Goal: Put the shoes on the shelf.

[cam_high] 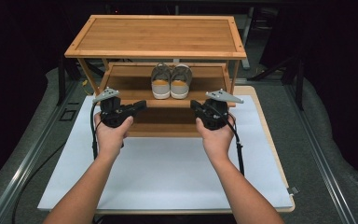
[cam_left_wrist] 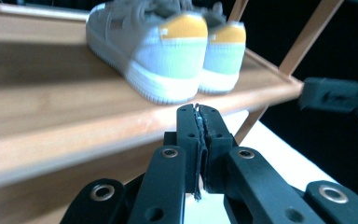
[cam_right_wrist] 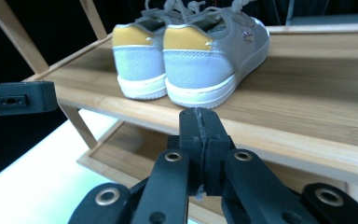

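Forearms: I bring both in from the near edge, over the white mat (cam_high: 168, 172).
Left gripper (cam_high: 142, 103): jaws pressed together, empty.
Right gripper (cam_high: 193, 104): jaws closed, empty.
Shoes (cam_high: 171, 80): side by side on the middle shelf (cam_high: 130, 84), heels toward me, beyond both tips.
Advice: I should spread each gripper's jaws before reaching a heel (cam_right_wrist: 189, 63), one shoe each.

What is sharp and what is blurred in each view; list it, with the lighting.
High view: dark surroundings, the white table mat brightly lit, mildly soft overall. Left gripper view: the grey suede sneakers with yellow heel tabs blurred, the white surface below glaring. Right gripper view: sneakers fairly sharp, the bamboo shoe rack evenly lit.
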The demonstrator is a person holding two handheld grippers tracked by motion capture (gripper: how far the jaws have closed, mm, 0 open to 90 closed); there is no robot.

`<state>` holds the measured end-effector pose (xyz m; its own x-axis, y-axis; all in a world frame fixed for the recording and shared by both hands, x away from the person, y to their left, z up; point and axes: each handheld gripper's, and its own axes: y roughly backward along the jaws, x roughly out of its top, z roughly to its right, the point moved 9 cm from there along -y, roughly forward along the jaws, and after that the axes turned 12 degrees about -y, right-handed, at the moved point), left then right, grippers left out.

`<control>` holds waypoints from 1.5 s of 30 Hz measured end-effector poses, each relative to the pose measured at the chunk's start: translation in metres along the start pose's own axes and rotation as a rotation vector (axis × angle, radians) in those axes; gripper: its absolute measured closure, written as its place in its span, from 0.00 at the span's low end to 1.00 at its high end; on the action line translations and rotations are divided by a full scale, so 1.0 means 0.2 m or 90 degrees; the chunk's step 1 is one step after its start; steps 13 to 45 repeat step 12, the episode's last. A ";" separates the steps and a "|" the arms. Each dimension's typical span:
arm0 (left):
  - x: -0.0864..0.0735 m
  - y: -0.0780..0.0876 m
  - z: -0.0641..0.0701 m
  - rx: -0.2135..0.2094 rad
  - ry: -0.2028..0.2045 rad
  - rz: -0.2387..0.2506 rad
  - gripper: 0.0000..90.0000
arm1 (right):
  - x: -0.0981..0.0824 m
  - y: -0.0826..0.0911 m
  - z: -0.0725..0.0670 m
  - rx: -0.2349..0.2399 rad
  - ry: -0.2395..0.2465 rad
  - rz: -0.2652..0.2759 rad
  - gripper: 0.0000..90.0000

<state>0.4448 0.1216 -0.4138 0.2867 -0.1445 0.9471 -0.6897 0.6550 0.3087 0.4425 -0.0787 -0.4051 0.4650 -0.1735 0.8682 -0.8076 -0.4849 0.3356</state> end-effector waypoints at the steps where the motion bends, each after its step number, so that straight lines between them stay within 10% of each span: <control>1: -0.02 0.02 0.00 -0.003 -0.002 -0.002 0.97 | -0.02 0.02 0.00 0.004 0.002 -0.006 1.00; 12: -0.32 0.14 0.08 -0.032 -0.037 -0.052 0.81 | -0.33 0.14 0.07 -0.009 0.026 -0.033 0.87; 45: -0.32 0.14 0.08 -0.032 -0.037 -0.052 0.81 | -0.33 0.14 0.07 -0.009 0.026 -0.033 0.87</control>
